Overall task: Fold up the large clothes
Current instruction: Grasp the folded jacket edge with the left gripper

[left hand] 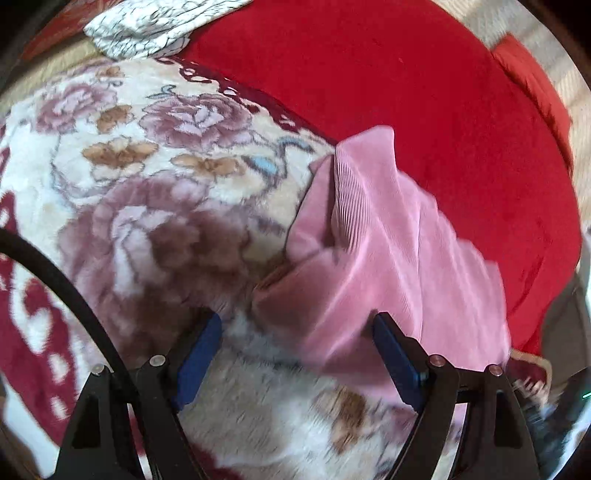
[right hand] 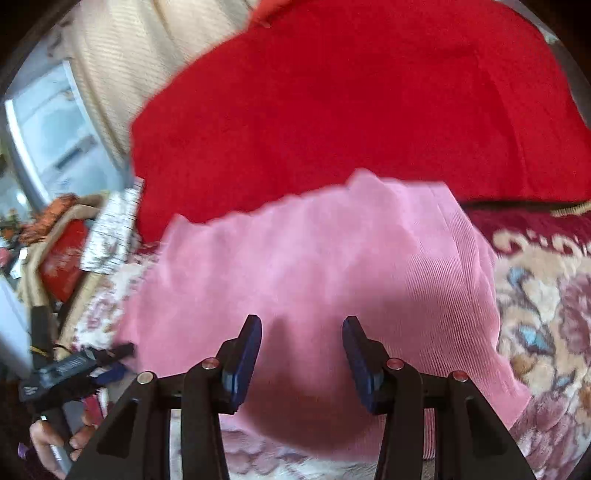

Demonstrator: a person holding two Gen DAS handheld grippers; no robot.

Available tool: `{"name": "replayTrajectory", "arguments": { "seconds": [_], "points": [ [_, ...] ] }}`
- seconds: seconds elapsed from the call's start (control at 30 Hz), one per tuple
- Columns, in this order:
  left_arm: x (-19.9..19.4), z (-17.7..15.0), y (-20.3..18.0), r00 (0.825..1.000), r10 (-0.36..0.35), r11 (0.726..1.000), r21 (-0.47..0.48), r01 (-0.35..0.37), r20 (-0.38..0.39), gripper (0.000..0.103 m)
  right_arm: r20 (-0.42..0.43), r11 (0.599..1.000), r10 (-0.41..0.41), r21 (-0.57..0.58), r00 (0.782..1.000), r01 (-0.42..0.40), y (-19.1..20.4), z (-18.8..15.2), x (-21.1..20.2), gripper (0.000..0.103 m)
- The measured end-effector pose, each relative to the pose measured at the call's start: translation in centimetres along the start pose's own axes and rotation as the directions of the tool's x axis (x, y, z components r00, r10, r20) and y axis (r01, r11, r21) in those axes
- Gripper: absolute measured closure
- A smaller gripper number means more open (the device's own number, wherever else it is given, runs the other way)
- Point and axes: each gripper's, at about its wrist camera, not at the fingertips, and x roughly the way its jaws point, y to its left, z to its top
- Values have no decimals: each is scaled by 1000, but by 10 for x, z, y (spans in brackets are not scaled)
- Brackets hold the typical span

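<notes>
Clearly, through the left wrist camera, the left gripper (left hand: 295, 343) stands with its blue fingers (left hand: 199, 354) spread wide and nothing clamped between them. A rumpled edge of the pink ribbed garment (left hand: 376, 236) lies just ahead of them and against the right finger. The garment rests on the floral blanket (left hand: 147, 177), with a red blanket (left hand: 424, 110) beyond it and a white patterned cloth (left hand: 147, 26) at the far side of the floral blanket.

Through the right wrist camera, the right gripper (right hand: 301, 343) hangs over the same pink ribbed garment (right hand: 314, 266), its fingers (right hand: 245, 354) about half open and empty; the cloth lies beneath them, unpinched. The red blanket (right hand: 351, 110) sits behind the garment. A hand (right hand: 55, 439) holds the other tool to the garment's left.

I judge this the reaching step before a fold: next, each gripper needs to settle on an edge or corner and close. No containers are plainly visible; the clutter beyond the blanket's edge is too blurred to name.
</notes>
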Motion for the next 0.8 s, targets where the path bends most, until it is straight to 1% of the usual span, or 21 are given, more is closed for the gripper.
{"name": "replayTrajectory", "arguments": {
  "seconds": [0.03,0.07,0.1,0.13,0.17,0.2,0.27,0.33,0.37,0.43,0.47,0.5,0.57,0.63,0.67,0.73,0.77,0.8],
  "points": [
    [2,2,0,1000,-14,1000,-12,14,9,18,-46,1000,-15,20,999,16,-8,-1,15,53],
    [3,4,-1,999,-28,1000,-9,28,28,19,-48,1000,-7,28,999,9,-11,-1,18,53],
    [4,5,-3,997,-54,999,7,53,46,37,-36,1000,-2,23,999,3,-12,0,19,53],
    [6,7,-7,996,-73,997,24,72,47,61,-42,1000,-2,18,999,3,-11,2,18,53],
    [8,7,-10,996,-74,996,46,72,48,64,-41,1000,0,21,999,1,-12,2,18,53],
    [8,6,-15,995,-68,995,75,62,73,70,-38,1000,2,24,999,-1,-12,1,18,53],
    [7,5,-18,992,-79,993,91,70,102,73,-37,1000,3,15,999,-2,-12,2,18,53],
    [6,5,-17,988,-100,993,73,92,120,73,-38,1000,7,18,999,-7,-12,2,18,53],
    [6,6,-16,987,-106,993,64,99,121,69,-38,1000,10,20,999,-9,-13,1,18,53],
    [10,6,-11,989,-114,994,17,113,96,31,-39,1000,18,26,999,-17,-14,1,18,53],
    [13,6,-8,990,-120,993,-13,121,79,29,-40,999,21,27,999,-20,-15,1,17,53],
    [14,5,-6,988,-136,989,-44,140,78,29,-40,999,22,26,999,-21,-15,0,17,53],
    [14,5,-10,987,-137,990,-27,139,86,31,-41,999,25,22,999,-24,-15,0,18,53],
    [17,5,-13,987,-143,990,-9,144,80,63,-42,999,28,22,999,-27,-15,0,17,53],
    [19,6,-15,986,-150,989,-2,151,73,65,-43,999,30,23,999,-29,-16,0,17,53],
    [18,6,-17,983,-156,988,16,155,94,74,-44,999,34,25,998,-32,-16,0,17,53],
    [13,5,-21,981,-160,987,38,157,112,76,-44,999,35,25,998,-34,-17,1,17,53],
    [5,3,-31,977,-156,985,99,143,142,79,-45,999,36,25,998,-35,-17,0,17,53]
  ]
}}
